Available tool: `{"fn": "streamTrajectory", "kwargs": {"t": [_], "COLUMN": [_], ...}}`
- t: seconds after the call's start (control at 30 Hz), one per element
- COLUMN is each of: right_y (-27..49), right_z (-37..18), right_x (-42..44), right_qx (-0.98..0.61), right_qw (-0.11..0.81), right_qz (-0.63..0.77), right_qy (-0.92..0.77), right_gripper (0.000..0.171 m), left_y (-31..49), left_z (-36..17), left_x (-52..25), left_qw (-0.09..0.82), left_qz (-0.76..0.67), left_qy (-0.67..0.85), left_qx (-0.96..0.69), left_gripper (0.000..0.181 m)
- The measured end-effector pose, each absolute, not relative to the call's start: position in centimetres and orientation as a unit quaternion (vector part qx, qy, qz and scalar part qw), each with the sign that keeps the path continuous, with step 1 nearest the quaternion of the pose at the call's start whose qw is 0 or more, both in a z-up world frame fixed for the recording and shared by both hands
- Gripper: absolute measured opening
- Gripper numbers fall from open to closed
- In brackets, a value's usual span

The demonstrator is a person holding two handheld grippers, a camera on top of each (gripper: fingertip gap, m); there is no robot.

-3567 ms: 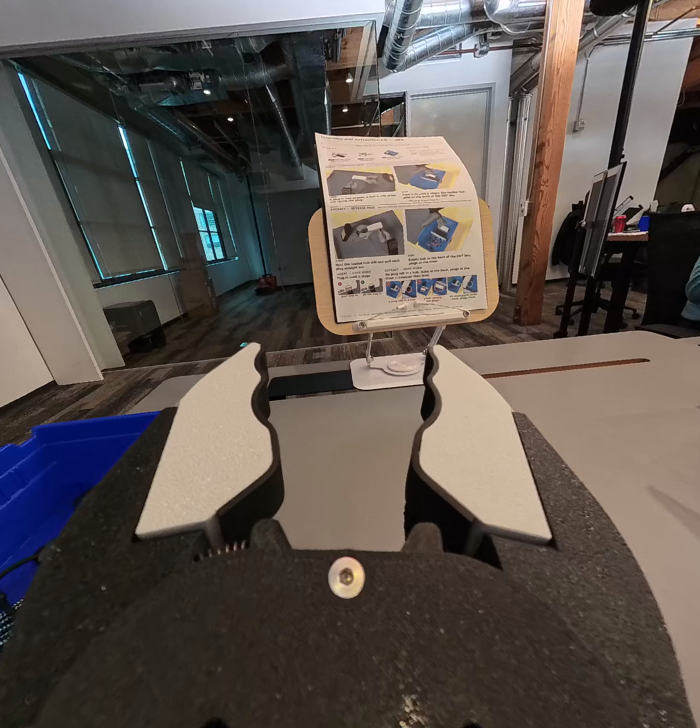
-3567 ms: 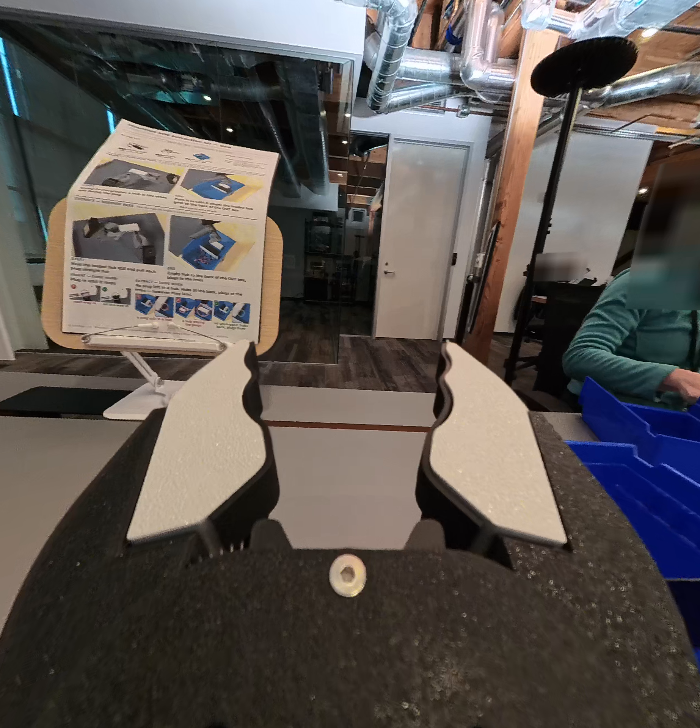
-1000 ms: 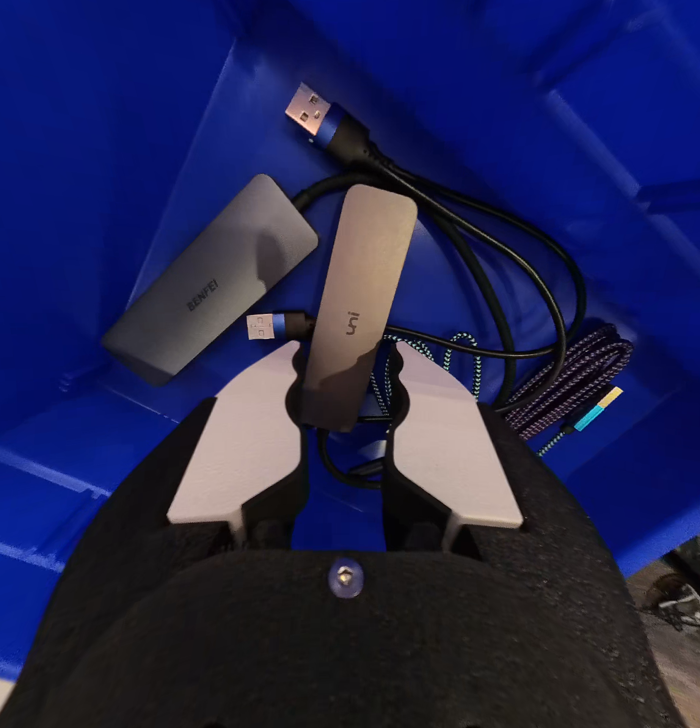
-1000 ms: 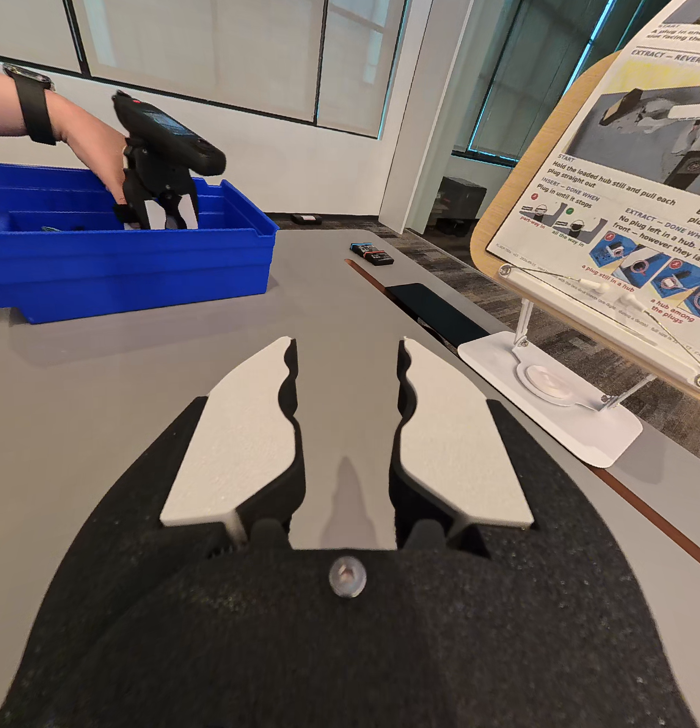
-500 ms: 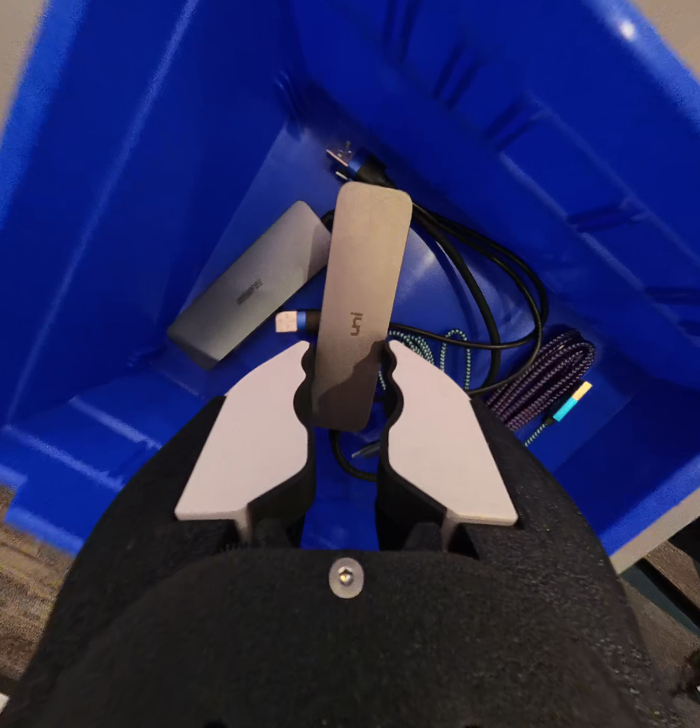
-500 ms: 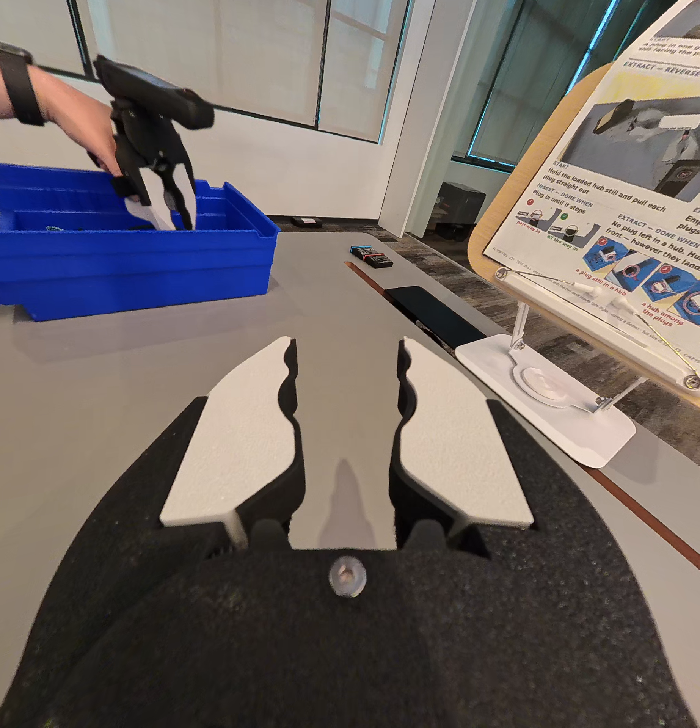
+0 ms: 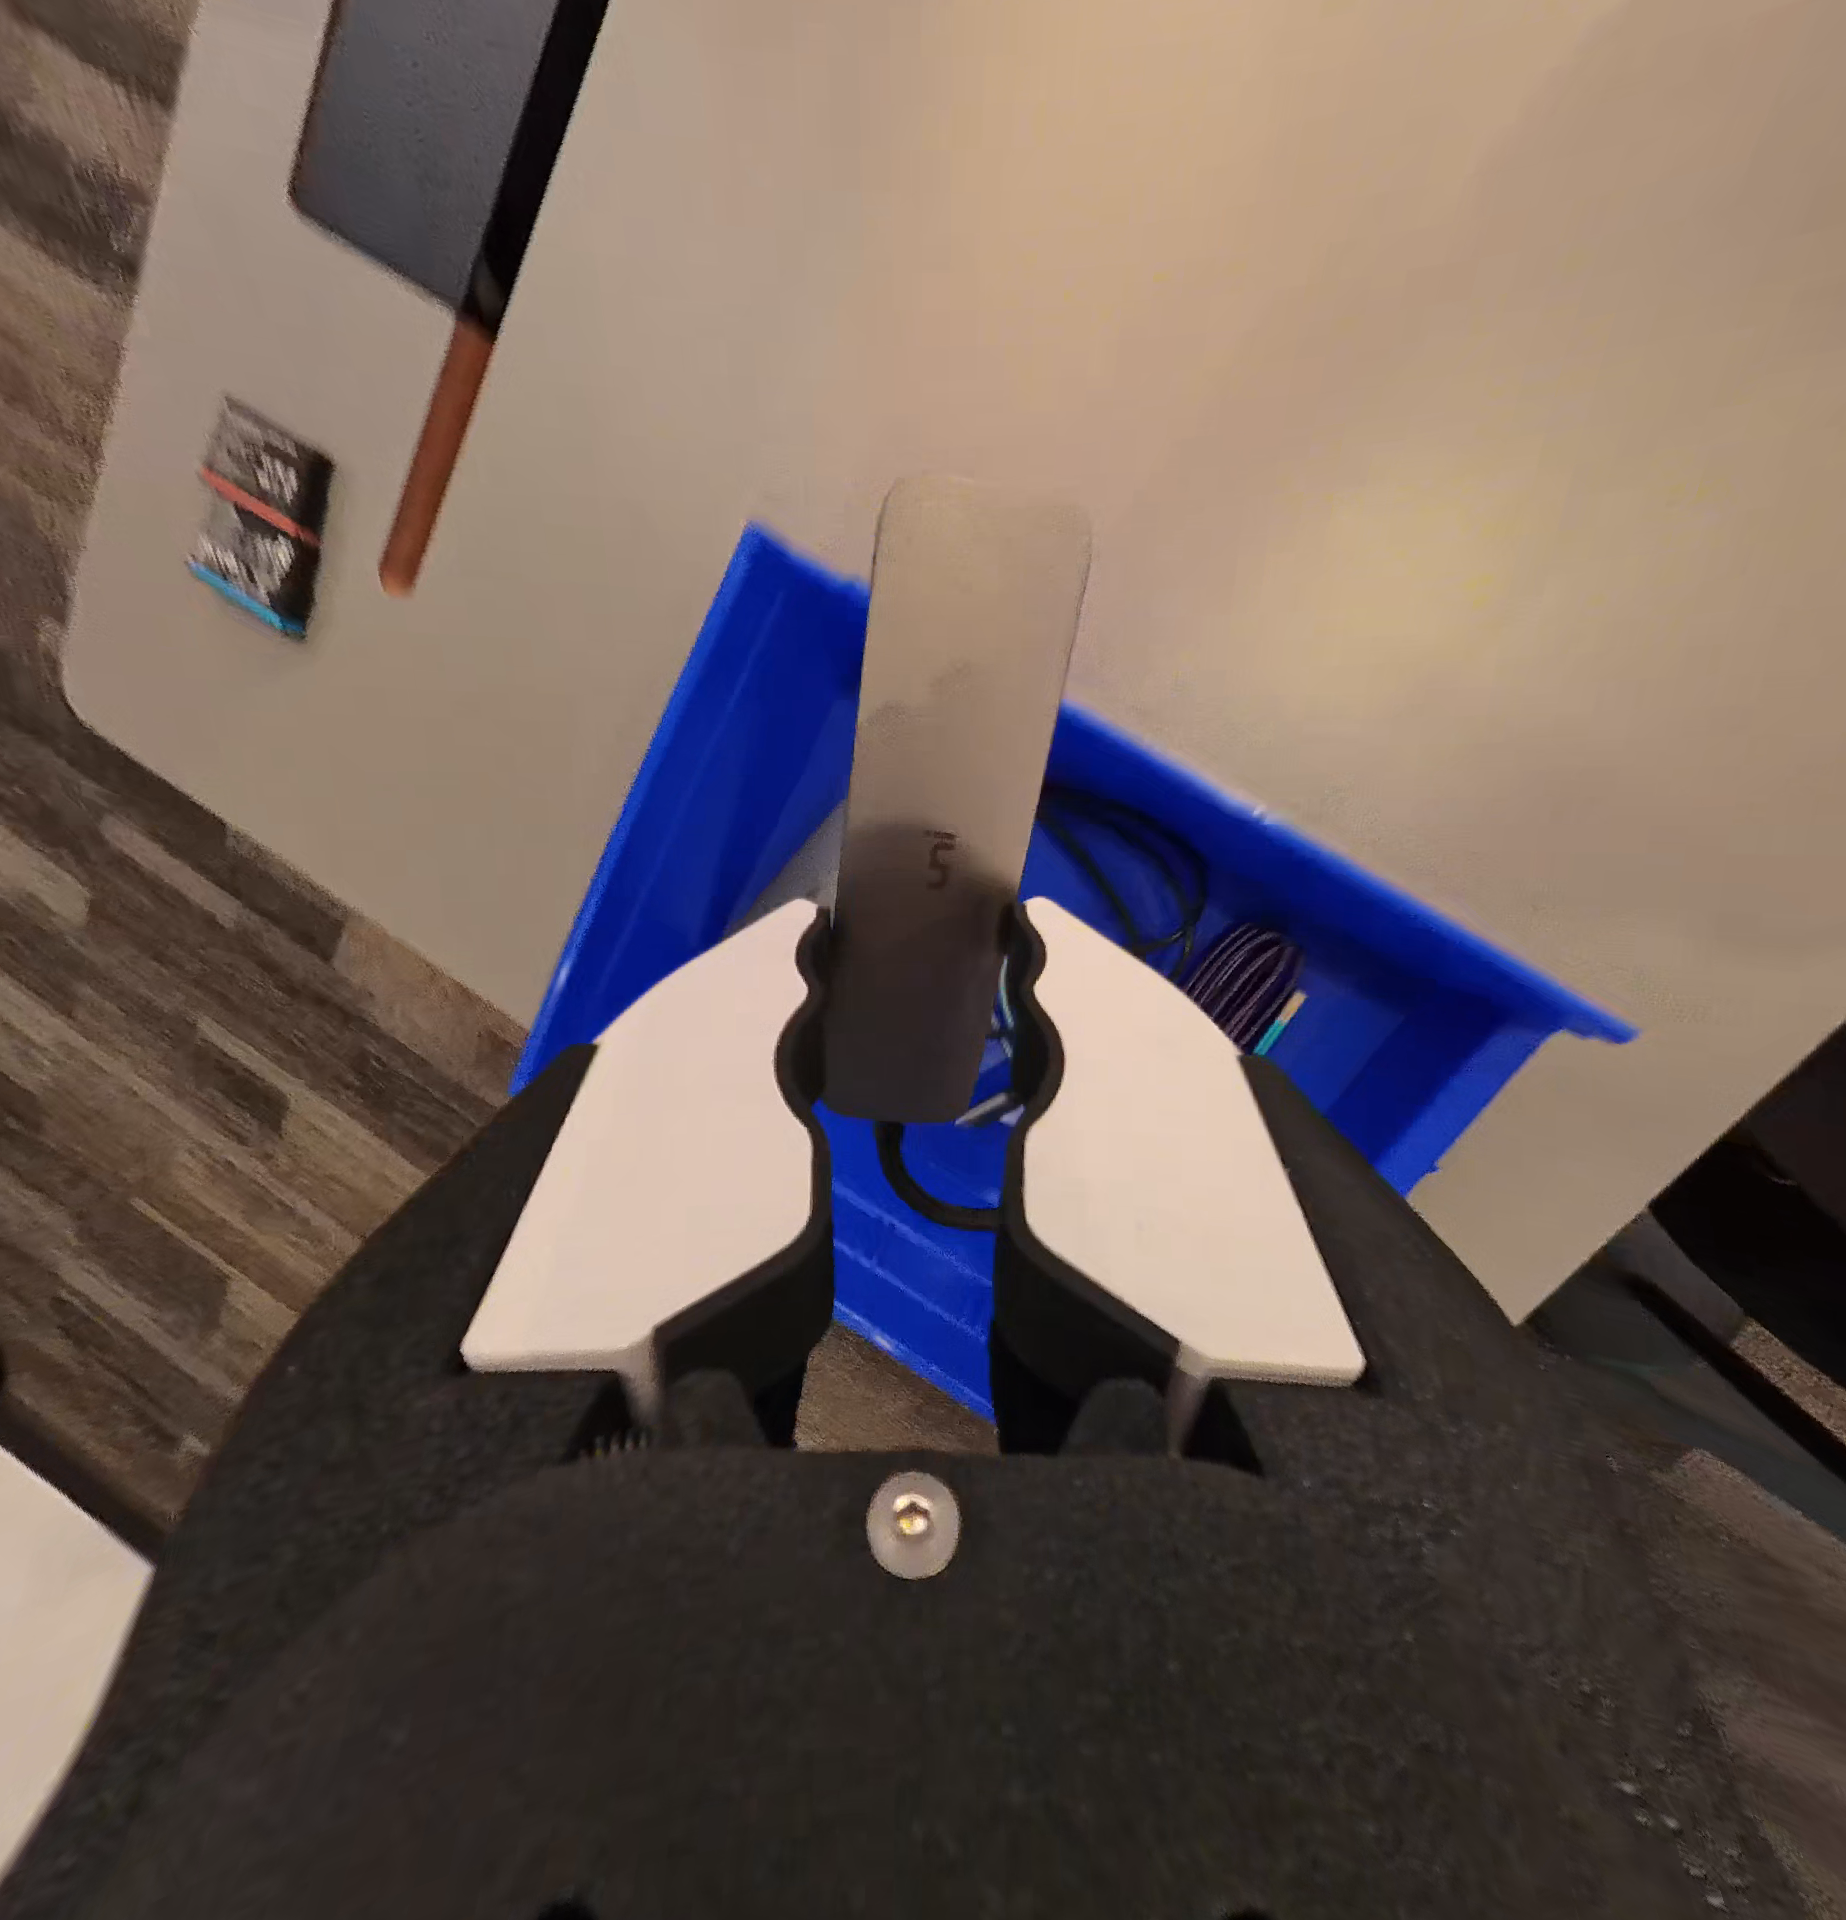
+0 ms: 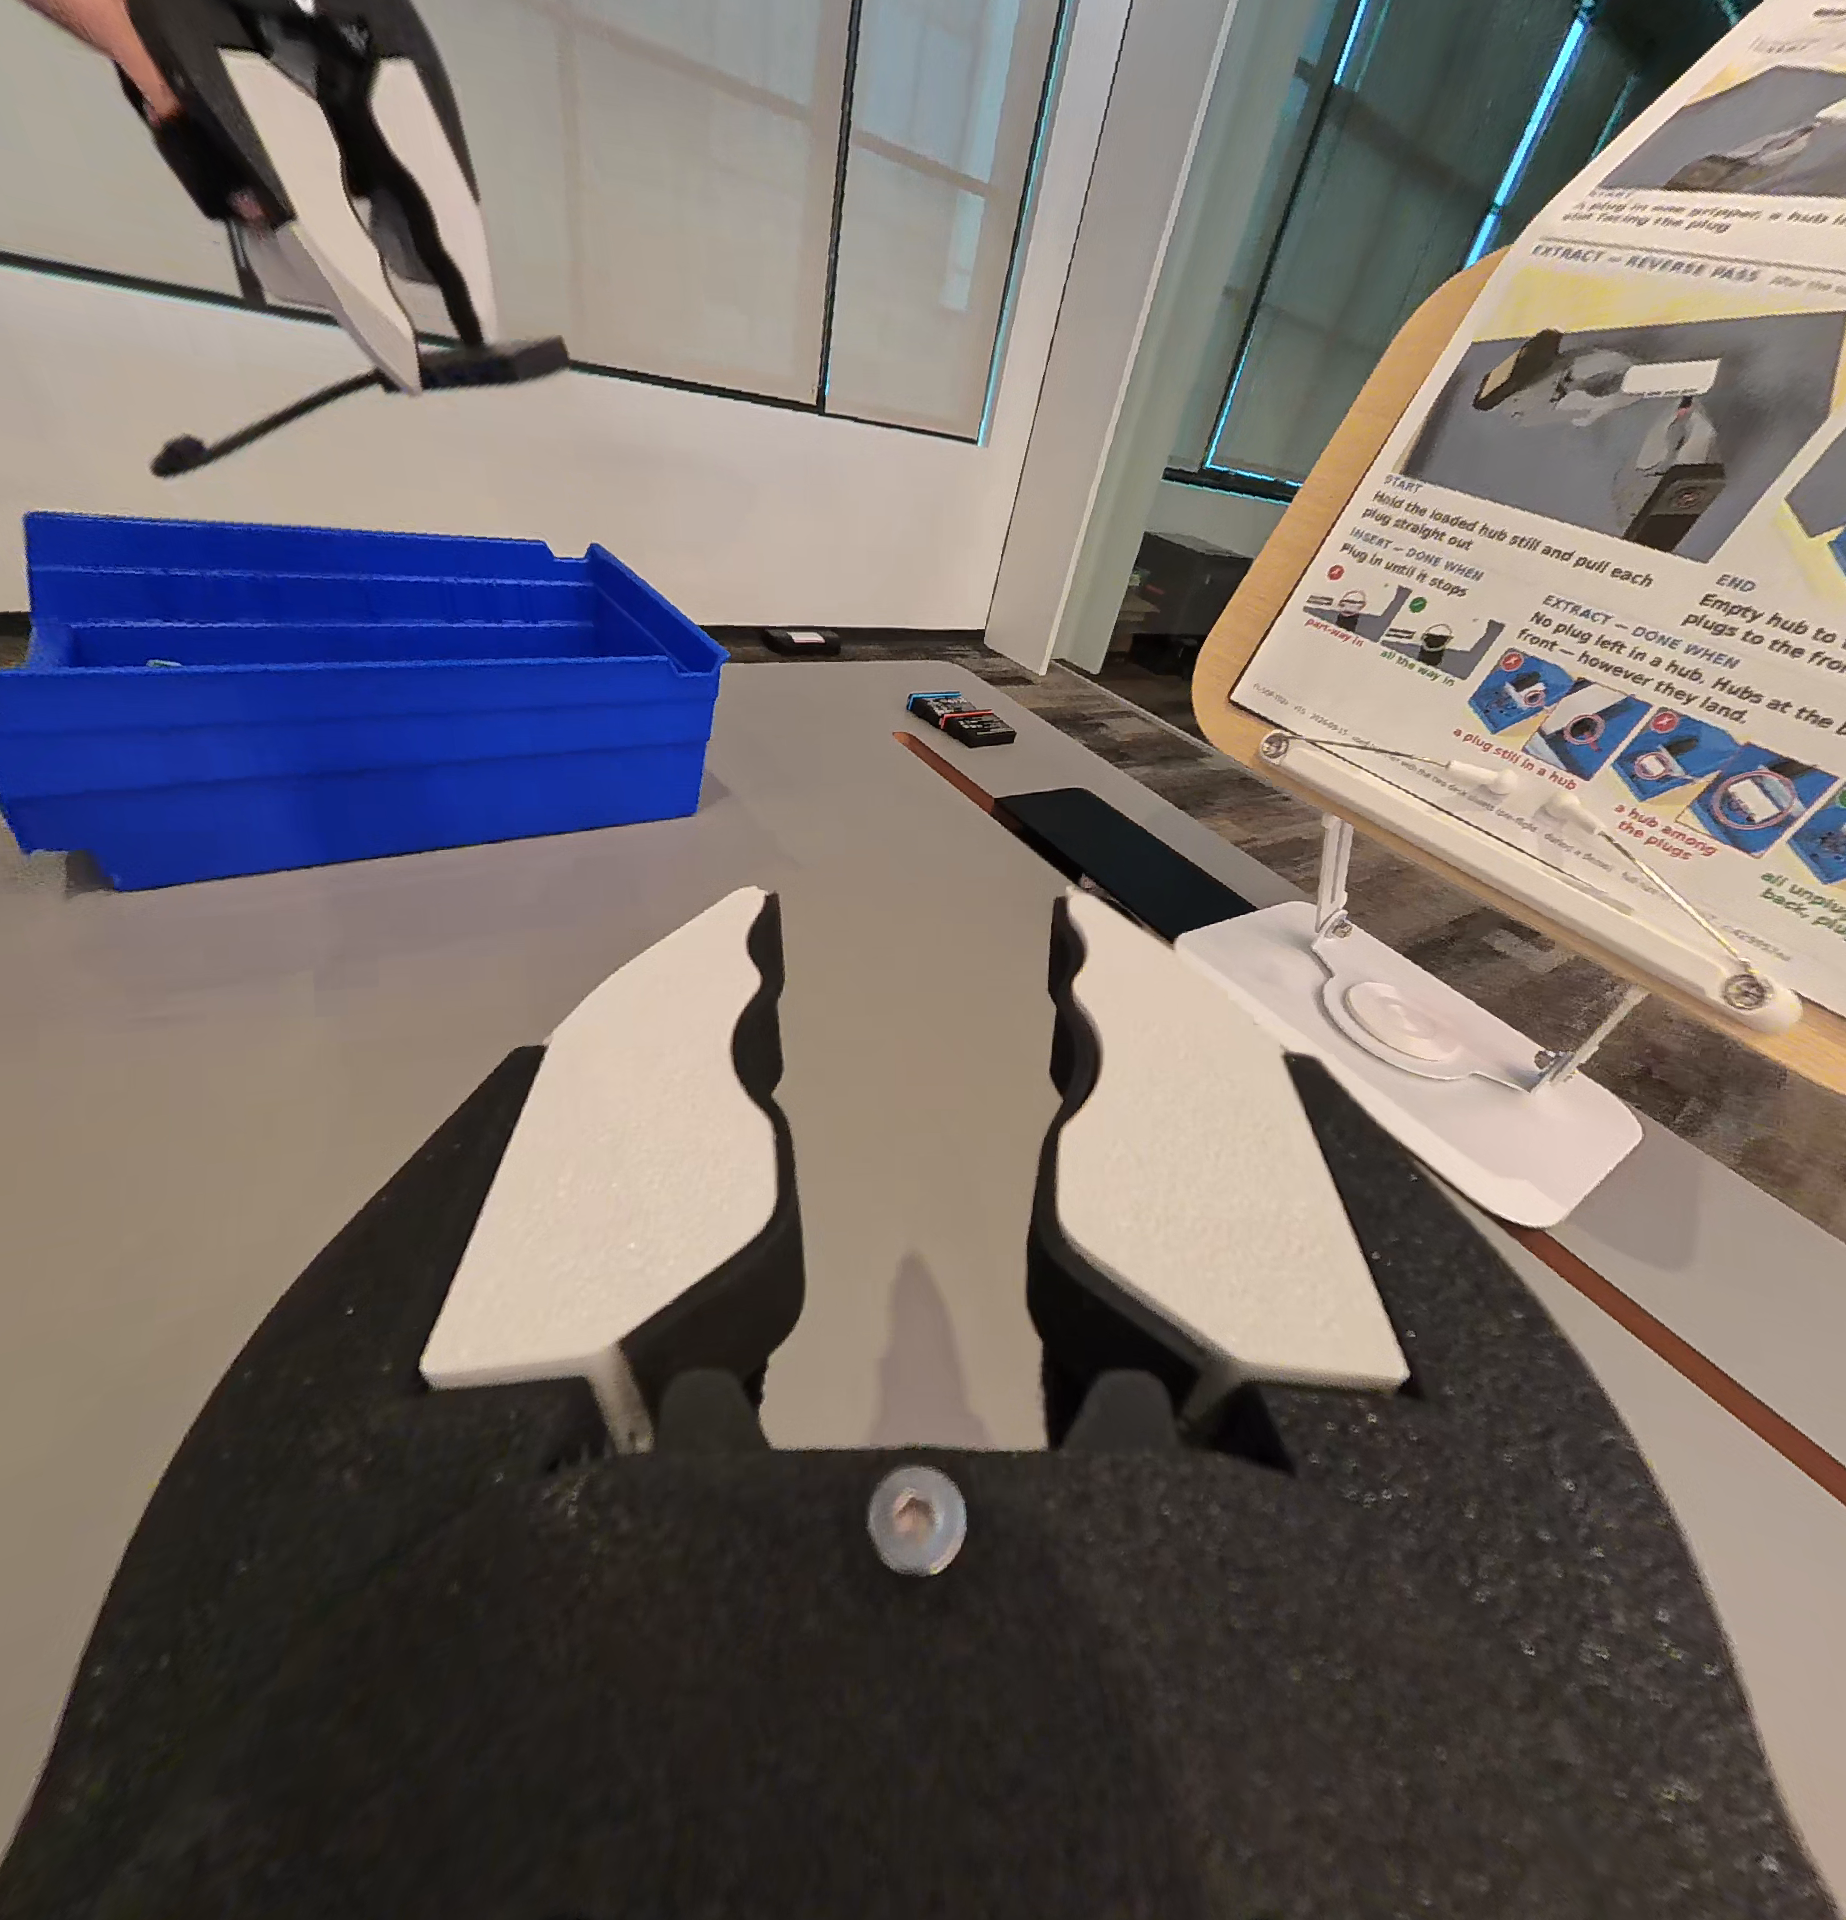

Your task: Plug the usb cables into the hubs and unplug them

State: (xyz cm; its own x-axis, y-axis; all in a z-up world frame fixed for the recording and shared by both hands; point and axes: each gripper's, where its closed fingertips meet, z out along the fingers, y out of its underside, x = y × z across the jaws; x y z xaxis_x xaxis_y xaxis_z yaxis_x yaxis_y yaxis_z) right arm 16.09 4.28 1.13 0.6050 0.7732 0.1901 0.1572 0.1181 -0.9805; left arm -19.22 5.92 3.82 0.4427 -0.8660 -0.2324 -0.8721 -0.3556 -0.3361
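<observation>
My left gripper [image 7: 914, 920] is shut on a flat grey USB hub [image 7: 960, 727] and holds it high above the blue bin [image 7: 690, 831]. The hub's short black cable hangs under it. In the bin lie black cables [image 7: 1147, 862] and a coiled purple braided cable [image 7: 1246, 971]. In the right wrist view the left gripper [image 8: 420, 358] holds the hub [image 8: 493, 361] in the air above the bin [image 8: 358, 748], its cable [image 8: 264, 421] trailing left. My right gripper [image 8: 914, 914] is open and empty, low over the grey table.
A wooden stand with an instruction sheet [image 8: 1625, 582] on a white base [image 8: 1418, 1081] stands at the right. A small black box [image 8: 960, 719] and a dark flat pad [image 8: 1116, 852] lie near the table's right edge. Carpet floor lies beyond the table edge. About 35 centimetres separates my left fingertips from my right.
My left gripper has lifted the grey hub up and out of the blue bin, well above it. The right gripper has stayed open in place.
</observation>
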Motion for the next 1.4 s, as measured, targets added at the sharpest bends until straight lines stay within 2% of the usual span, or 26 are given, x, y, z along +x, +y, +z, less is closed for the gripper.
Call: {"fn": "streamTrajectory", "kwargs": {"t": [0.13,0.23,0.37,0.53,0.7,0.9,1.1,1.17,1.27,1.4], "right_y": [3.7,3.2,2.3,1.6,0.7,0.0,0.3,0.4,0.7,1.8], "right_z": [1.9,2.1,1.9,0.0,-3.4,-8.1,-10.5,-11.0,-11.8,-13.0], "right_x": [17.7,19.5,22.5,26.3,27.8,26.8,24.8,24.0,22.6,20.8], "right_qx": [-0.618,-0.623,-0.636,-0.666,-0.684,-0.685,-0.683,-0.679,-0.677,-0.677], "right_qw": [0.655,0.658,0.656,0.627,0.574,0.509,0.482,0.474,0.457,0.439], "right_qz": [0.229,0.215,0.199,0.192,0.232,0.277,0.282,0.28,0.273,0.255], "right_qy": [-0.369,-0.364,-0.355,-0.355,-0.386,-0.441,-0.471,-0.485,-0.508,-0.533], "right_gripper": [0.049,0.05,0.051,0.053,0.052,0.053,0.052,0.052,0.052,0.052], "left_y": [5.3,5.0,4.6,4.0,3.1,2.5,2.7,3.0,3.2,3.1], "left_z": [6.3,5.6,0.5,-7.9,-13.8,-16.5,-16.5,-16.4,-15.7,-12.2], "left_x": [-11.2,-3.9,4.6,10.9,13.3,14.4,14.6,14.6,14.2,12.5], "left_qw": [0.211,0.207,0.176,0.119,0.059,0.035,0.07,0.095,0.129,0.201], "left_qz": [-0.009,-0.029,-0.065,-0.096,-0.069,-0.04,-0.045,-0.048,-0.067,-0.104], "left_qy": [0.581,0.617,0.653,0.669,0.696,0.721,0.723,0.718,0.7,0.654], "left_qx": [-0.786,-0.759,-0.734,-0.727,-0.713,-0.691,-0.686,-0.688,-0.699,-0.721], "left_gripper": [0.032,0.032,0.032,0.032,0.032,0.032,0.033,0.049,0.06,0.063]}}
